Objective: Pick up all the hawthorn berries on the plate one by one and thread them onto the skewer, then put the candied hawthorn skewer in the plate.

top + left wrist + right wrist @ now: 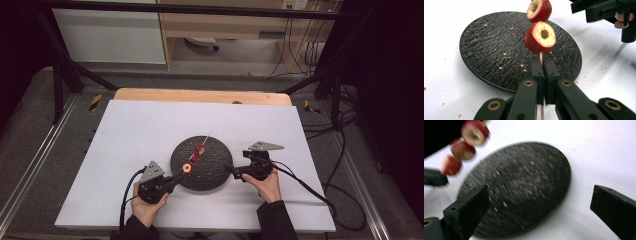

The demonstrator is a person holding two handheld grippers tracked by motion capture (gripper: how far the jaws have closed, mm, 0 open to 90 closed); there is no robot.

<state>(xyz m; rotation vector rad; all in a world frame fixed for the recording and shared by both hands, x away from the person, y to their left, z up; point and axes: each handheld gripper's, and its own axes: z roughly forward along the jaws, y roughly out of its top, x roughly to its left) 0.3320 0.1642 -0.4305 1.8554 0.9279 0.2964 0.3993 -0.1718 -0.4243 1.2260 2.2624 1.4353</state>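
A thin wooden skewer (pixel 540 56) threaded with cored red fruit pieces (pixel 540 37) hangs over a round black plate (pixel 212 175). My left gripper (pixel 543 62) is shut on the skewer's bare lower end, at the plate's near-left edge (pixel 179 176). The skewer (pixel 198 151) slants up and away across the plate. In the right gripper view three fruit pieces (pixel 475 133) show at the upper left, blurred. My right gripper (pixel 539 202) stands open with nothing between its jaws, just off the plate's right edge (pixel 231 171).
The plate (pixel 489 50) carries scattered pale crumbs. It lies on a white sheet (pixel 140 130) over a wooden table (pixel 200 95). Black frame legs and cables stand around the table. Bare white surface lies to the left and behind the plate.
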